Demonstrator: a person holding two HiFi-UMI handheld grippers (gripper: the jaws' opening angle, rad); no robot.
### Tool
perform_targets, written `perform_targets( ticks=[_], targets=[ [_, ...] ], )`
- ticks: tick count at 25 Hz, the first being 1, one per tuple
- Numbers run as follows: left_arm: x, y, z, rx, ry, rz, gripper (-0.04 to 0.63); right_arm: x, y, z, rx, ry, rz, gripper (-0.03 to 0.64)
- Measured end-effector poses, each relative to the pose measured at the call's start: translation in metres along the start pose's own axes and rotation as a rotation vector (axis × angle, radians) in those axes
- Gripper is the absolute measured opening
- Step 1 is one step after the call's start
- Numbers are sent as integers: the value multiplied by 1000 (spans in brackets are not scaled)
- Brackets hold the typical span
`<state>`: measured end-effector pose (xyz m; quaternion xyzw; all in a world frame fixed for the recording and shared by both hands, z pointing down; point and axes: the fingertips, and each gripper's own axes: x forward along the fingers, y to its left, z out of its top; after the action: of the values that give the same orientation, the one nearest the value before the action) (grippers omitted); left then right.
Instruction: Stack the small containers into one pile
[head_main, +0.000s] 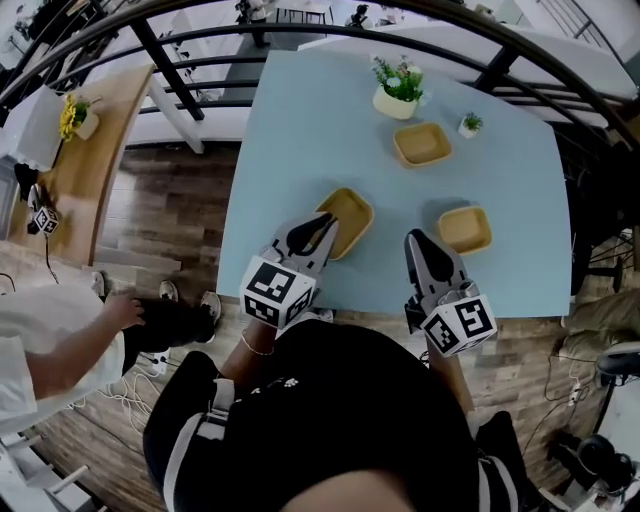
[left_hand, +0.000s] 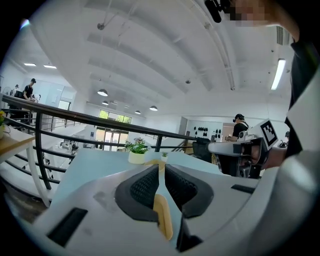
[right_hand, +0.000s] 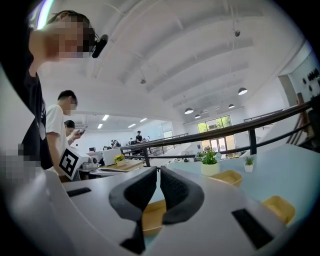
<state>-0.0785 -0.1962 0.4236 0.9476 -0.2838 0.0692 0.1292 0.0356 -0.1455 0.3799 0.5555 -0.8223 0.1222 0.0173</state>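
Near-left container (head_main: 352, 212) sits mouth up, long axis running away from the surface (head_main: 300, 120) near edge. Left hand-held gripper (head_main: 327, 222) and right hand-held gripper (head_main: 414, 240): jaws together, nothing held.

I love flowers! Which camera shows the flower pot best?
The head view: the flower pot shows whole, from above, blooms and all. The left gripper view shows the pot small, side-on, past the jaws; the right gripper view shows it likewise.
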Motion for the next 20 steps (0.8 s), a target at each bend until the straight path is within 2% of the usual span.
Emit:
perform_targets(
  ticks=[7, 11, 14, 17, 20],
  targets=[
    [0, 18, -24, -28, 63, 43, 26, 33, -7, -28, -24, 125, 28, 53],
    [-5, 31, -45, -69, 96, 113, 28, 52, -17, -48, -6, 188, 60, 64],
    [-7, 36, -56, -137, 111, 182, 35, 63, -29, -63, 20, 245, 88, 71],
    [-10, 41, -70, -209, 131, 241, 84, 77, -38, -78, 28, 299, 122, 77],
    [-9, 48, -88, -248, 162, 301, 100, 92, -45, -92, 17, 341, 157, 83]
  ],
)
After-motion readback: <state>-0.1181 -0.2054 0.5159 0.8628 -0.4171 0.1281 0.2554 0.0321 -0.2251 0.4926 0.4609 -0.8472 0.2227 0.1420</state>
